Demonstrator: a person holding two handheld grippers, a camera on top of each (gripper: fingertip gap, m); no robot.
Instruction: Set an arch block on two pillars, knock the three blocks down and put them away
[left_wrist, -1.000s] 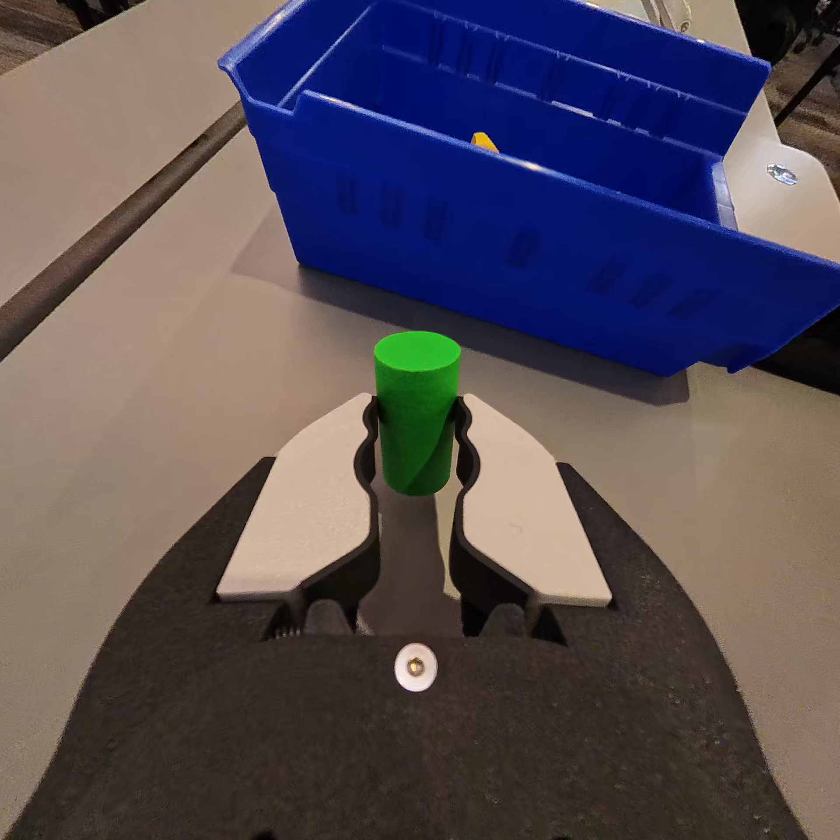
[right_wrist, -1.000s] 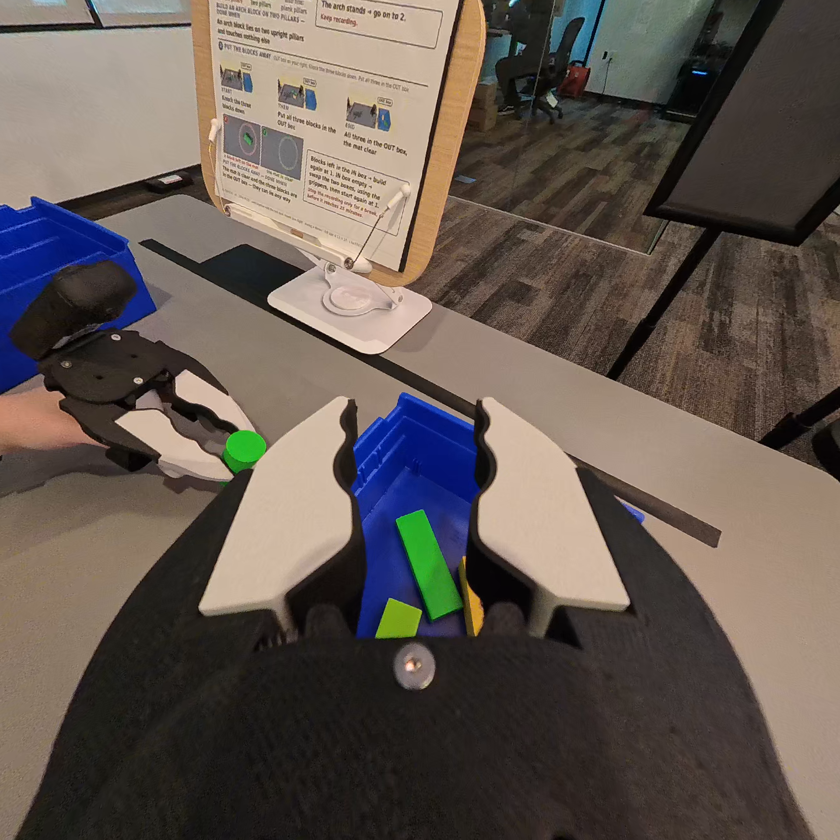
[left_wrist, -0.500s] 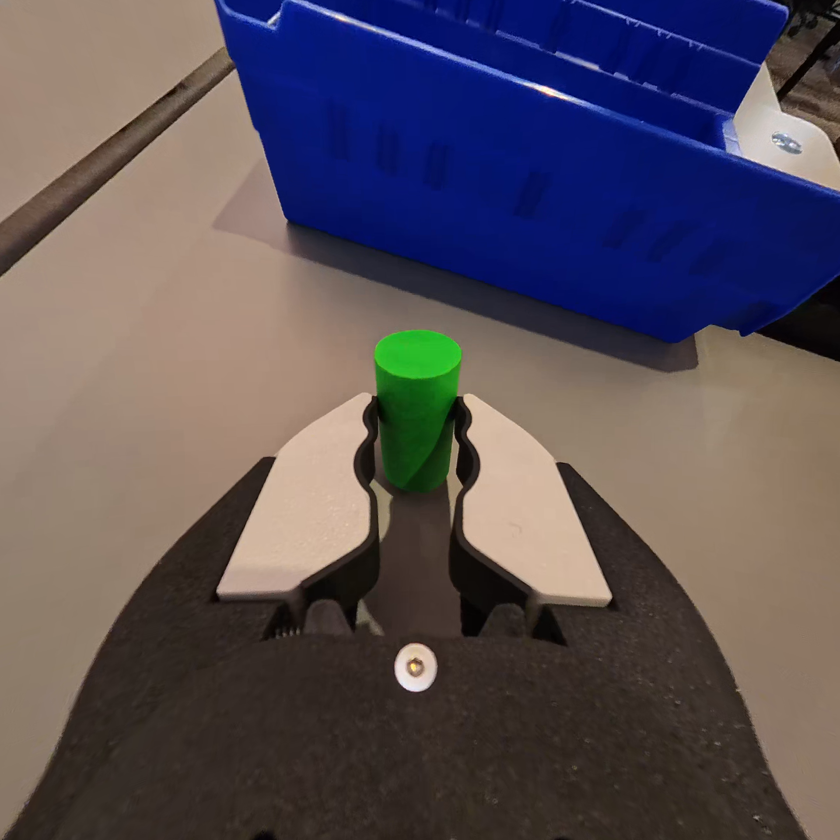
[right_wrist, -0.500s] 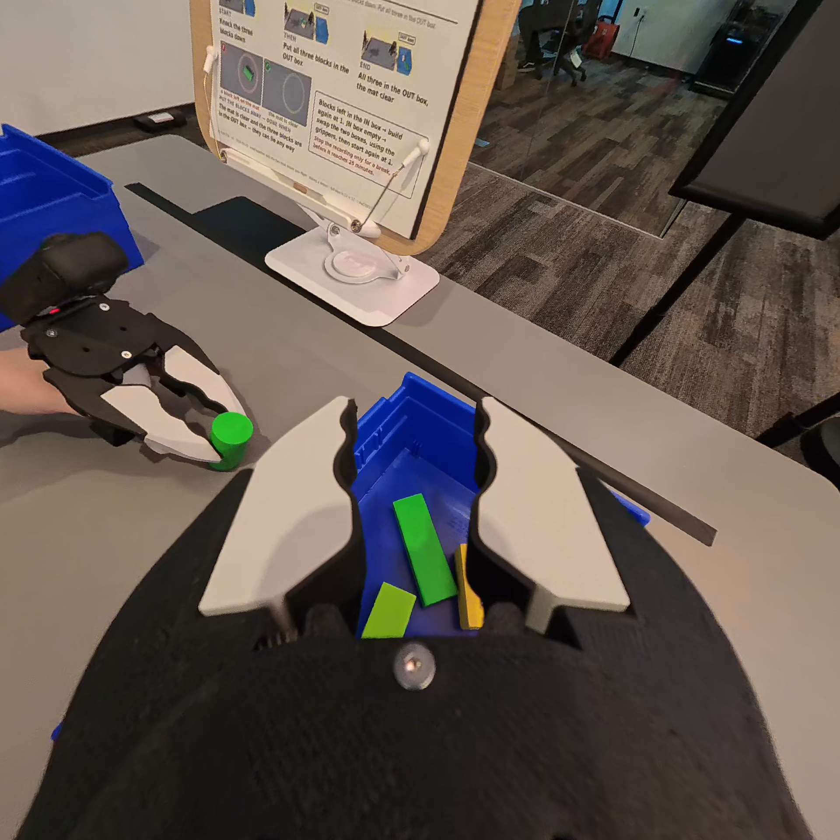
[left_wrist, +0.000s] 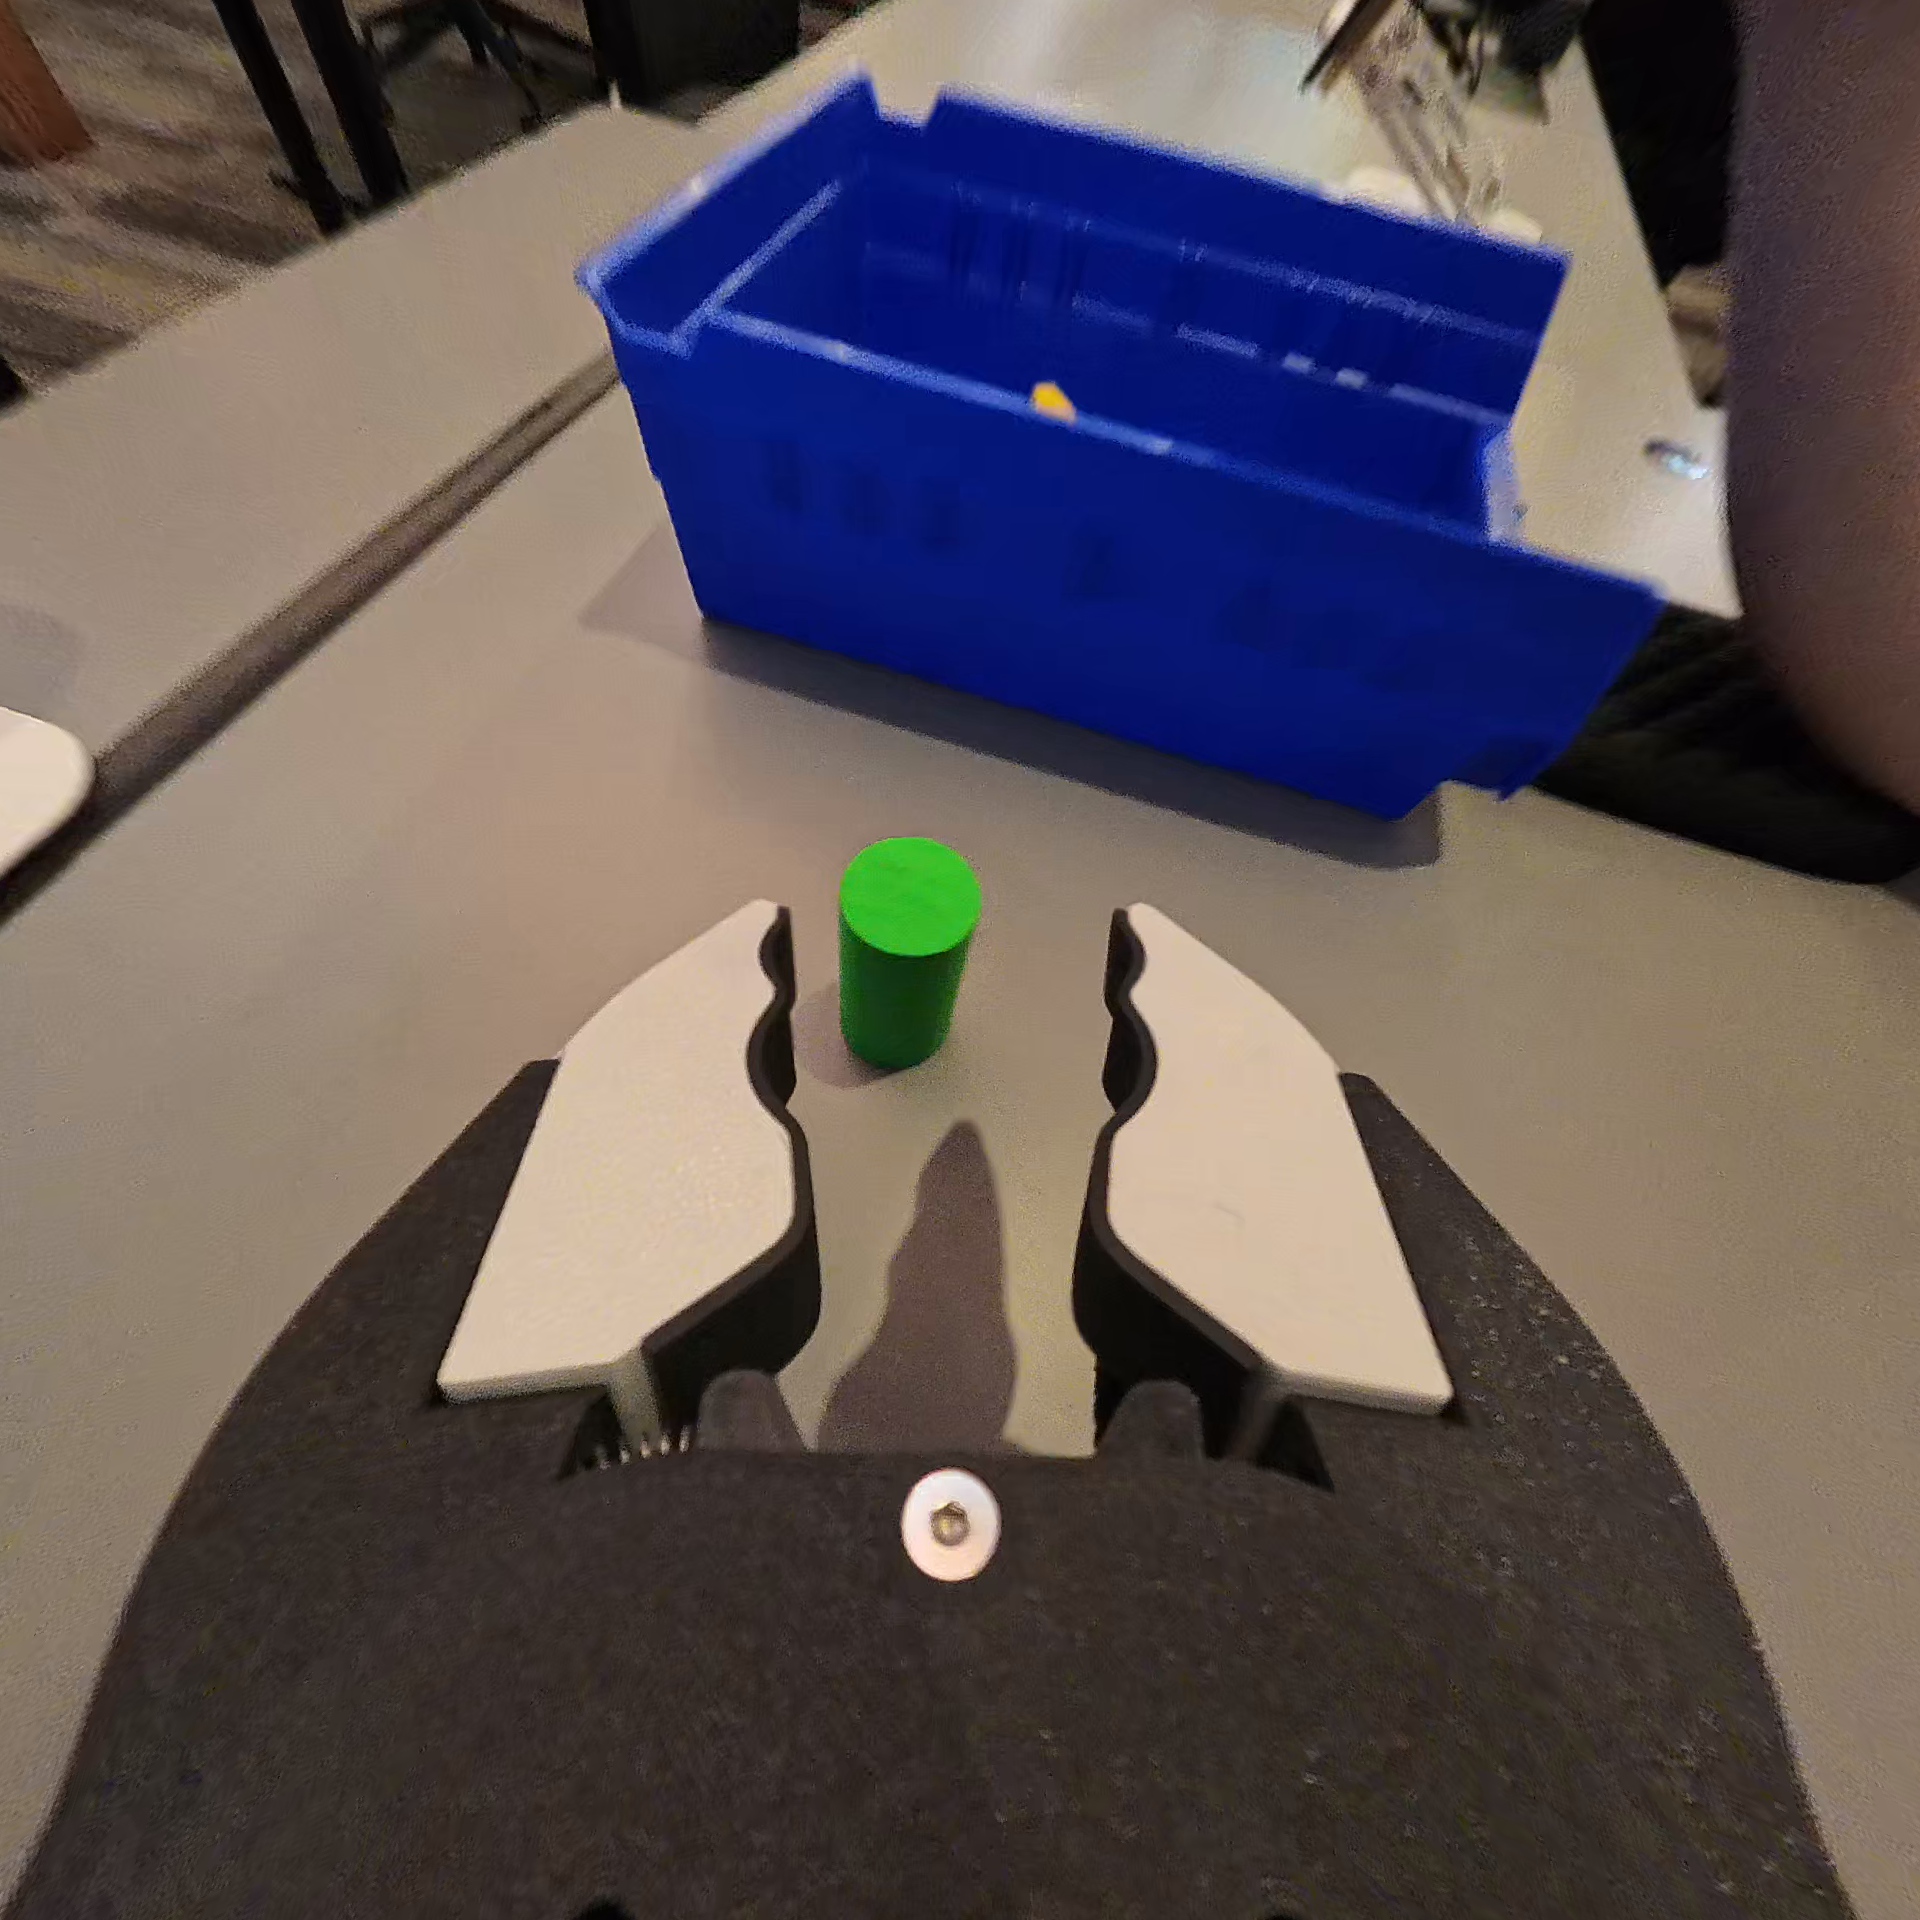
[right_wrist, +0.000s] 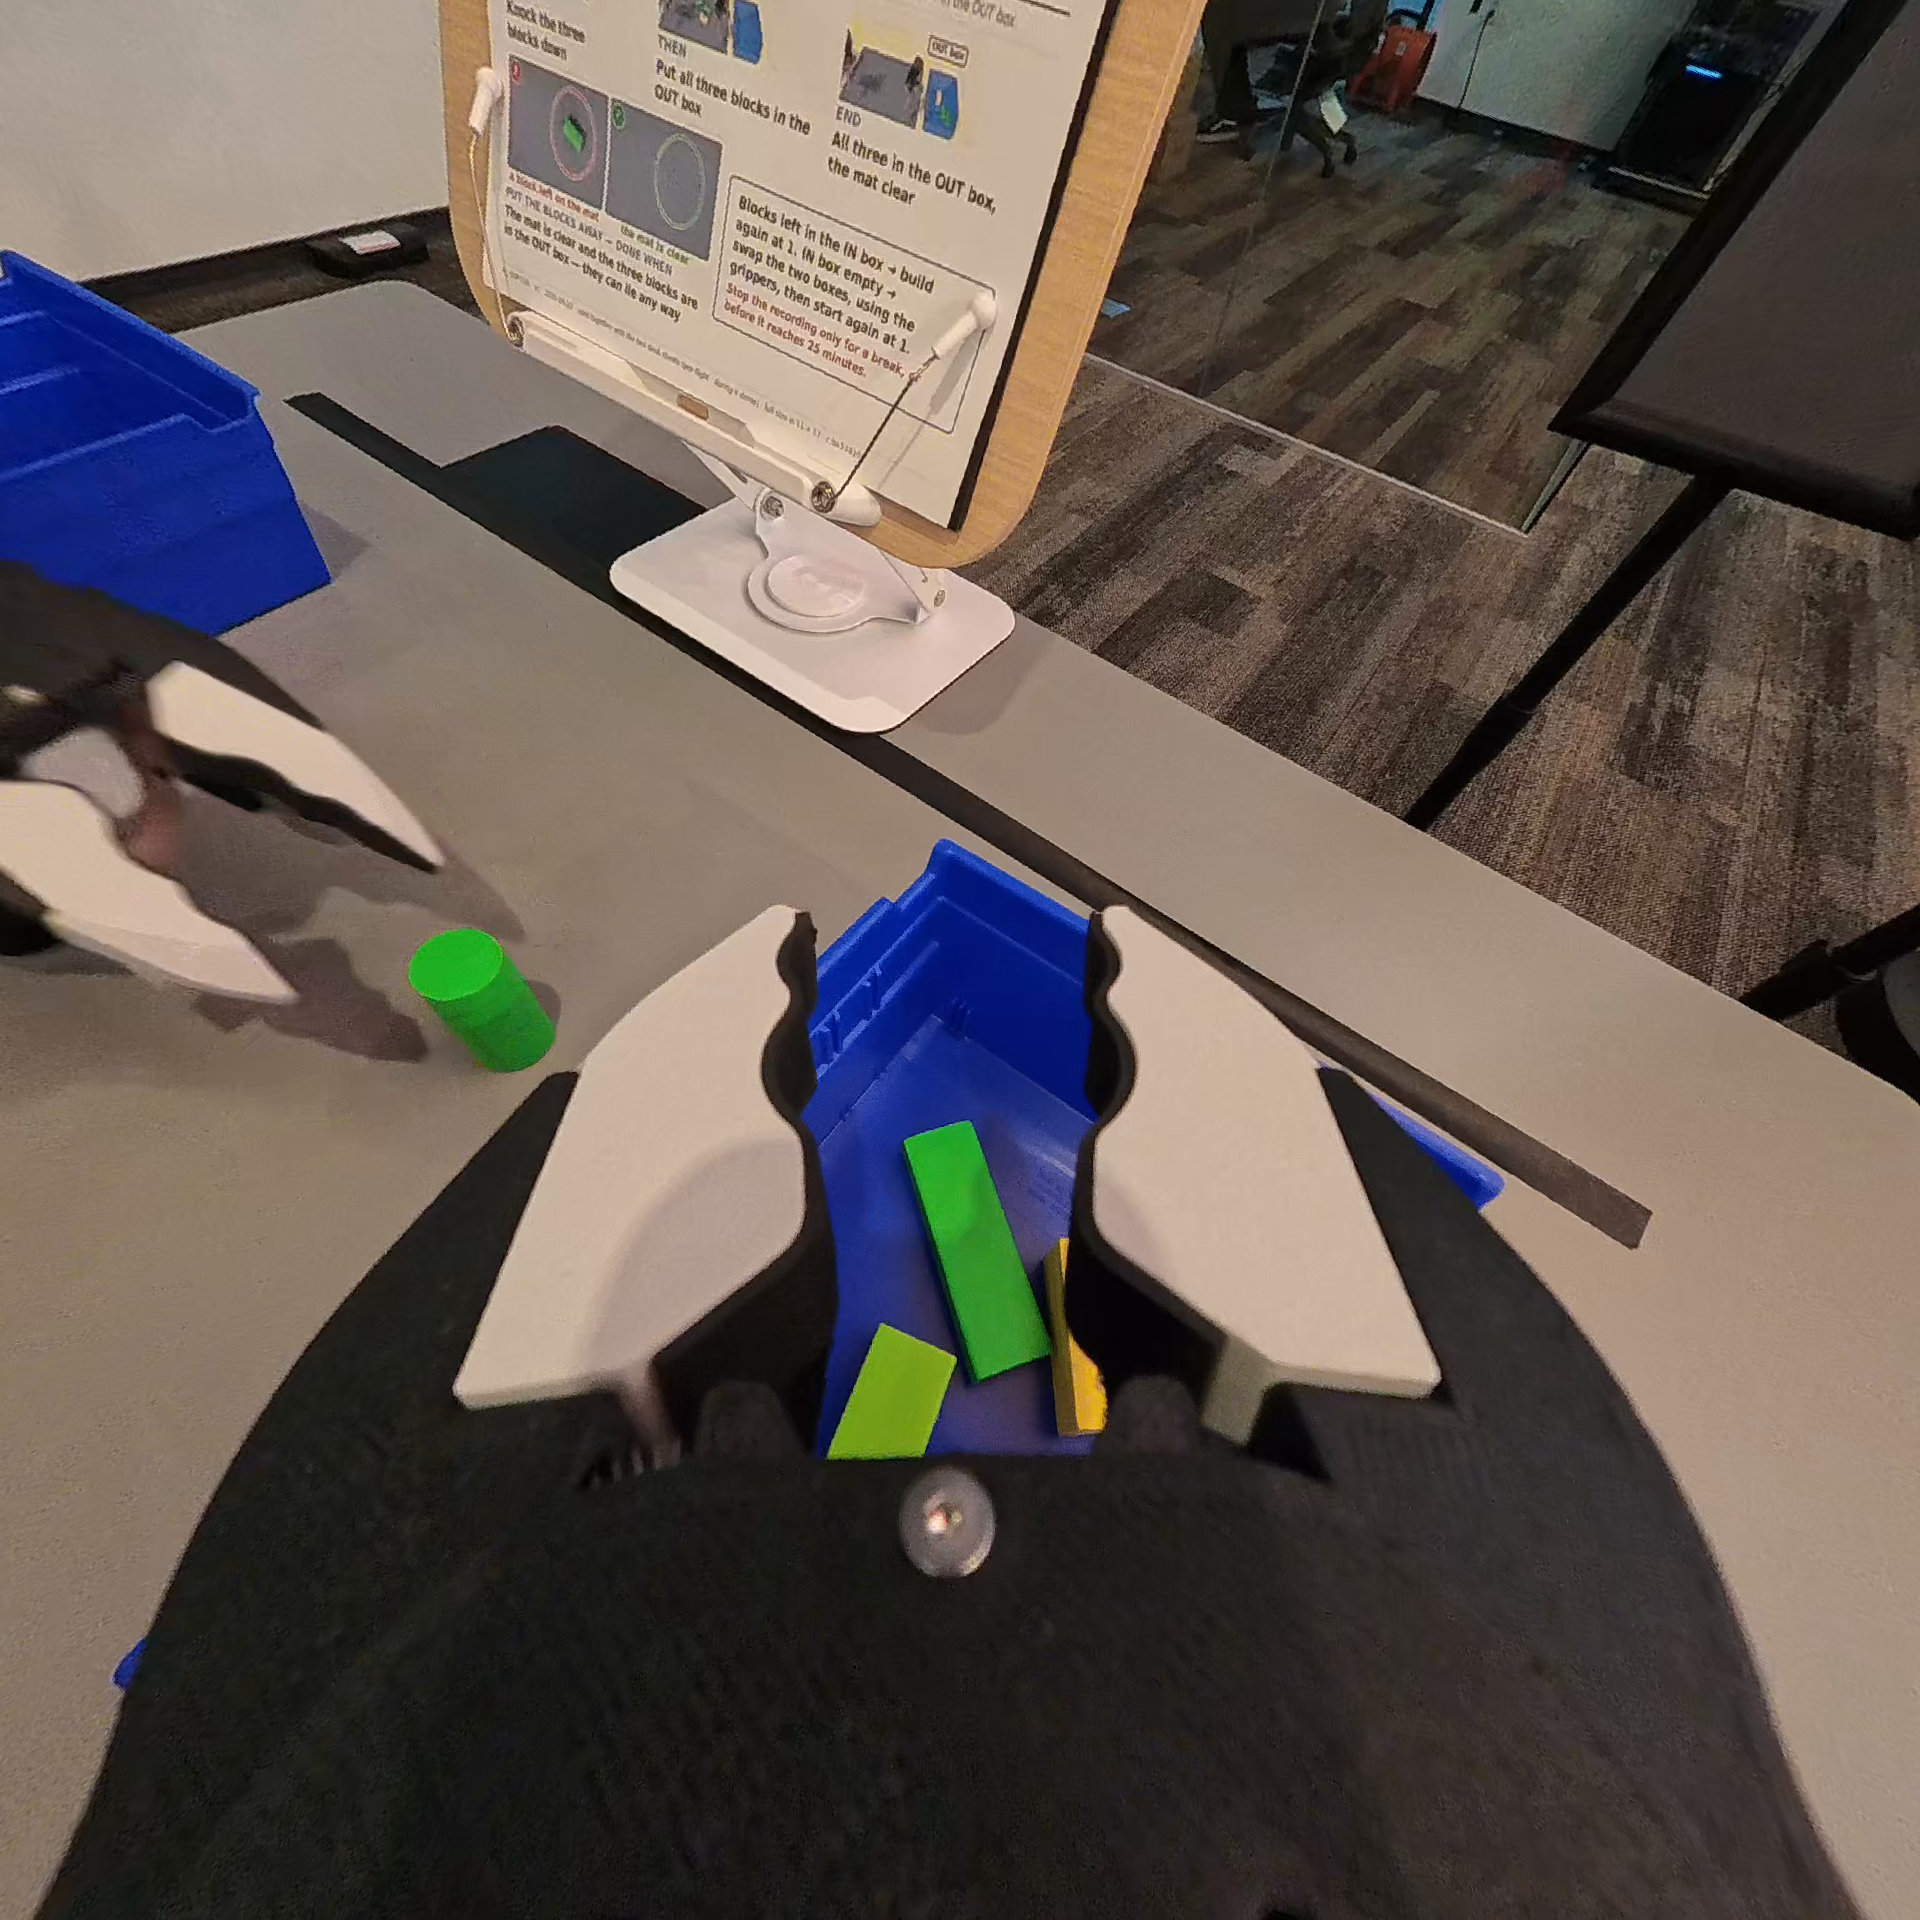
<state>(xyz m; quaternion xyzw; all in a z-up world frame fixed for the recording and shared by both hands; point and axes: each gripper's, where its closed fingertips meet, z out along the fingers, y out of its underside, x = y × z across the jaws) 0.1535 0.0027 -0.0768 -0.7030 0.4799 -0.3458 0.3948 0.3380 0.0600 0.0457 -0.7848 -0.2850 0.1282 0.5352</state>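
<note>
A green cylinder block (left_wrist: 906, 951) stands upright on the grey table, just ahead of my left gripper (left_wrist: 945, 925), closer to its left finger and touching neither. The left gripper is open and empty. In the right wrist view the cylinder (right_wrist: 480, 997) stands free, with the left gripper (right_wrist: 353, 914) blurred a little to its left. My right gripper (right_wrist: 943, 935) is open and empty above a blue bin (right_wrist: 940, 940) that holds a green plank (right_wrist: 971, 1247), a lighter green block (right_wrist: 891, 1392) and a yellow block (right_wrist: 1070, 1351).
A second blue bin (left_wrist: 1091, 540) stands beyond the cylinder, with a bit of a yellow block (left_wrist: 1049, 398) showing inside. An instruction board on a white stand (right_wrist: 810, 613) is at the table's far side. A dark seam (right_wrist: 1247, 997) runs across the table. The gap from one gripper's tips to the other's is roughly 25 cm.
My left gripper has opened, let go of the green cylinder and drawn back from it. The cylinder now stands alone on the table. The right gripper has stayed open over its bin.
</note>
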